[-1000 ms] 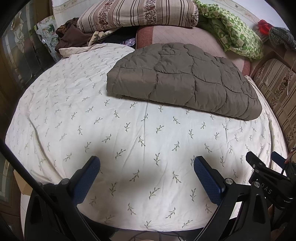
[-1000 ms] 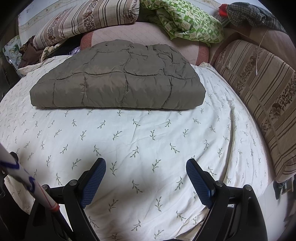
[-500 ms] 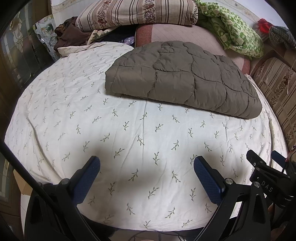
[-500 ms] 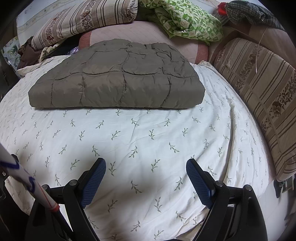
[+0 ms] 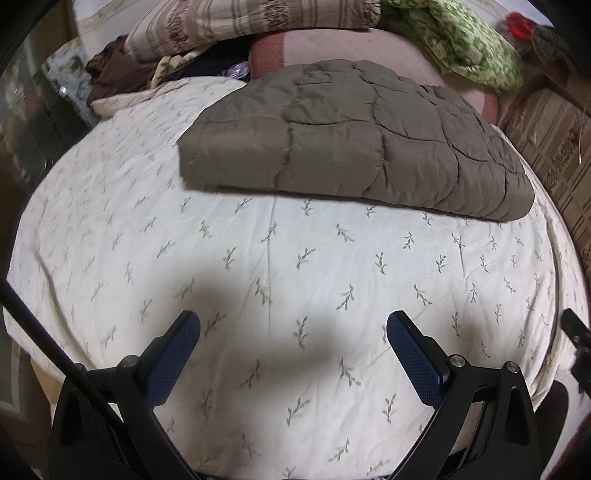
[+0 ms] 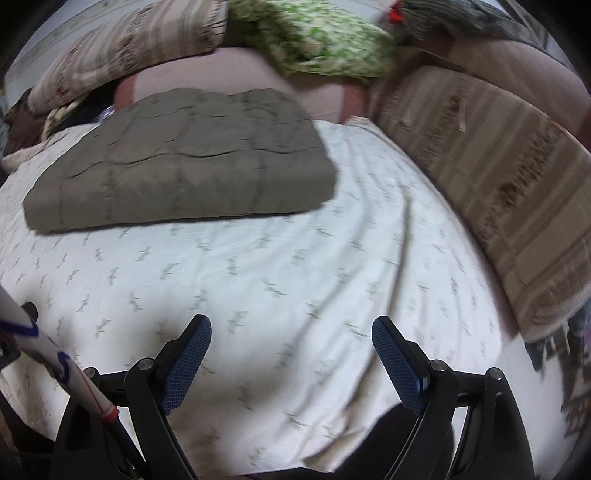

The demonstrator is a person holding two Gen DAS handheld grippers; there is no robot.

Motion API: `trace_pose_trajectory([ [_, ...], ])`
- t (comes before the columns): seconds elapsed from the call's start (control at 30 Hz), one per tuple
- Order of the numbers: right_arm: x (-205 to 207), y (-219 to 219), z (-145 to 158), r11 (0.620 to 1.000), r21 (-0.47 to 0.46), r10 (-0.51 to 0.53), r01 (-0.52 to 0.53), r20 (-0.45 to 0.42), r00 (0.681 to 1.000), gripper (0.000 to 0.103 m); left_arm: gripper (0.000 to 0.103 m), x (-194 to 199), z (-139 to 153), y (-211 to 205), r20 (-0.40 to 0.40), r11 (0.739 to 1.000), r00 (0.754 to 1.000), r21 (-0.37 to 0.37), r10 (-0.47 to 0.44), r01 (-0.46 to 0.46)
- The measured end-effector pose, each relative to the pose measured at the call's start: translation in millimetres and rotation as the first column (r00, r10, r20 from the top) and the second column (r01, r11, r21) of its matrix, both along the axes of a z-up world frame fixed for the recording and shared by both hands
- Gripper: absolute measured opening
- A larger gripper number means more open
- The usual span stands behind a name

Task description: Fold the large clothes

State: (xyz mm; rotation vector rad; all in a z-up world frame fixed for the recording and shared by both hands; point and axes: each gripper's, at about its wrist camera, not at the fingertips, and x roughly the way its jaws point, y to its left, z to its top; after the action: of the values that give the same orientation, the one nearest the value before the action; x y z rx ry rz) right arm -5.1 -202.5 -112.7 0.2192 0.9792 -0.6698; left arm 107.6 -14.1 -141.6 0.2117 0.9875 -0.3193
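Tongs spread wide over a bed: the left gripper (image 5: 293,341) hangs above a white sheet (image 5: 295,288) printed with small green sprigs, its blue fingertips (image 5: 177,339) far apart and pinching nothing. The right gripper (image 6: 291,345) hovers over the same sheet (image 6: 295,277), its blue pads (image 6: 391,350) likewise parted and empty.

Ahead of both tools, well apart from their tips, lies a folded brown quilted jacket (image 5: 351,140), flat on the sheet with its near edge running roughly across the left view. From the right gripper's camera the jacket (image 6: 177,162) sits ahead and to the left; that picture is smeared by motion, so fine detail is hard to read.

Beyond the jacket, a striped pillow (image 5: 251,22) rests on a pink cushion (image 5: 369,48), with a green patterned blanket (image 5: 465,40) to the right of it. A heap of dark clothes (image 5: 114,74) sits far ahead to the left. To the right of the tongs, a striped brown bolster (image 6: 491,170) runs along the sheet's edge. A white rod (image 6: 44,343) with blue and red marks crosses the lower left corner of the right view.
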Motion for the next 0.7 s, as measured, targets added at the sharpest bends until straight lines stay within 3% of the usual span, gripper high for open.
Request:
trace_pose_trajectory([
  [0.27,-5.6,-15.5,0.1,0.999,0.008,-0.043,0.043,-0.003,0.999,0.092,0.101,0.3,6.4,-10.3,0.048,0.999,0.998,-0.013,-0.038,0.039],
  [0.5,25.1,-3.5,-0.5,0.999,0.039,0.033,-0.035,0.045,0.998,0.092,0.101,-26.6,33.5,12.4,0.145,1.0,0.989,0.011,-0.02,0.018],
  [0.7,35.4,13.3,3.5,0.995,0.018,0.101,-0.103,0.101,0.99,0.093,0.101,-25.0,32.8,36.8,0.135,0.999,0.99,0.022,0.034,-0.037],
])
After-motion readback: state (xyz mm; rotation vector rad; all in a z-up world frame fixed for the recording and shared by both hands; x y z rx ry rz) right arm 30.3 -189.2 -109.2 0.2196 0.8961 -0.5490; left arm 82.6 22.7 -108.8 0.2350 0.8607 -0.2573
